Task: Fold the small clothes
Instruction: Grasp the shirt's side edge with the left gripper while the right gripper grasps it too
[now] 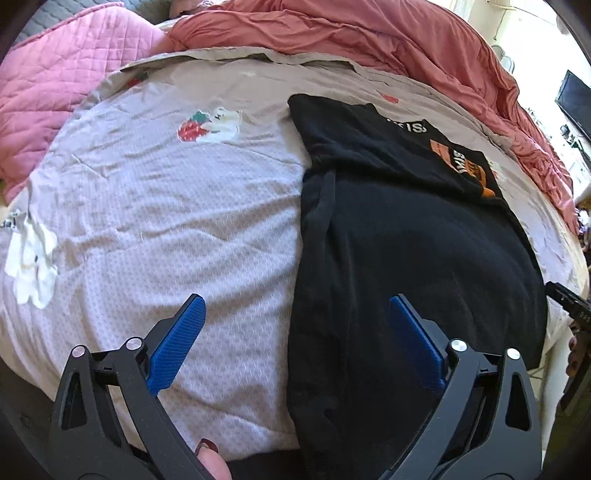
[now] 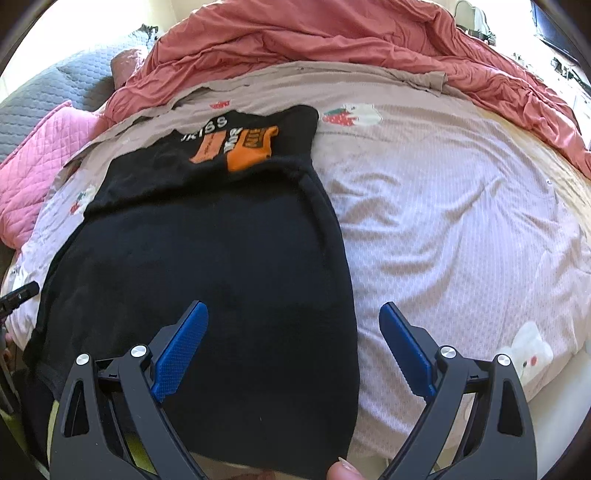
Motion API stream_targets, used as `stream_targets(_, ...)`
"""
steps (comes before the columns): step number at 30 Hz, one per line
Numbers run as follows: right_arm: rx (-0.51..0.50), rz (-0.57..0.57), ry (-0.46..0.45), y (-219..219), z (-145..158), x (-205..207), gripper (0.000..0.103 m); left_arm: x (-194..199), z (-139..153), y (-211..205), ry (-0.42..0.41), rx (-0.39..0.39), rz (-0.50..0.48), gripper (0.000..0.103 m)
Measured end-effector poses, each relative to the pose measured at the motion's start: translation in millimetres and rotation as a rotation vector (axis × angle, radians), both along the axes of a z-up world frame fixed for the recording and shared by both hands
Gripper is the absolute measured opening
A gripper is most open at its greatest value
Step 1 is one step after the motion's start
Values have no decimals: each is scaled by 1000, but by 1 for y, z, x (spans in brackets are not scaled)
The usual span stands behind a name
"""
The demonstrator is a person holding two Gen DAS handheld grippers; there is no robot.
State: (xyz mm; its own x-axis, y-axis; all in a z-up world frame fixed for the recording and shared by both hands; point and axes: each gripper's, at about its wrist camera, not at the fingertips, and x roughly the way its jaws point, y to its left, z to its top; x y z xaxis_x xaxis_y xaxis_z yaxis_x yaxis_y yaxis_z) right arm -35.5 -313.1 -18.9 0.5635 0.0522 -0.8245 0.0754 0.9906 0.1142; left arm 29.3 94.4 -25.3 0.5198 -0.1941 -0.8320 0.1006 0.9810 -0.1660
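Observation:
A black T-shirt (image 1: 406, 240) with an orange and white print lies flat on the bed, sides folded in to a long strip, print end far from me. It also shows in the right wrist view (image 2: 207, 251). My left gripper (image 1: 295, 306) is open and empty, hovering over the shirt's left edge near its front end. My right gripper (image 2: 293, 314) is open and empty, hovering over the shirt's right edge near its front end. The other gripper's black tip shows at the edge of each view (image 1: 565, 299) (image 2: 18, 295).
The shirt lies on a pale lilac bedsheet (image 1: 166, 221) with strawberry and white animal patches. A rumpled coral duvet (image 1: 369, 33) is bunched along the far side. A pink quilted pillow (image 1: 55, 85) lies at the far left. The bed's front edge is just below the grippers.

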Motion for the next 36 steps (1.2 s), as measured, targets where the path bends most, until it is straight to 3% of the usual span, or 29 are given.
stream_targets(3, 6, -1, 16, -2, -5, -7, 93, -5, -4, 1, 19, -20, -3, 78)
stream_targets(5, 6, -11, 26, -5, -9, -13, 93, -7, -7, 3, 26, -40, 4, 59)
stream_targets(7, -1, -17, 33, -7, -11, -17, 93, -9, -10, 4, 36, -48, 8, 53)
stream_targets(17, 17, -24, 91, -17, -26, -47, 90, -20, -19, 0, 79, -87, -19, 51)
stream_targets(21, 61, -24, 124, -16, -33, -60, 67, -22, -22, -2, 91, -89, -23, 49)
stream_targets(23, 77, -4, 141, -13, -37, -65, 43, -23, -23, -2, 94, -86, -21, 35)
stream_targets(24, 78, 9, 144, -11, -39, -66, 26, -22, -24, -2, 97, -82, -16, 29)
stream_targets(25, 78, 16, 141, -9, -39, -67, 21, -23, -24, 0, 97, -84, -7, 18)
stream_targets(30, 99, 26, 115, -10, -34, -69, 16, -24, -22, 8, 115, -147, 3, 15)
stream_targets(33, 125, 7, 125, -17, -41, -70, 26, -25, -25, 7, 134, -161, -2, 16)
stream_targets(36, 160, -9, 123, -22, -45, -74, 27, -26, -28, 4, 143, -162, -10, 21)
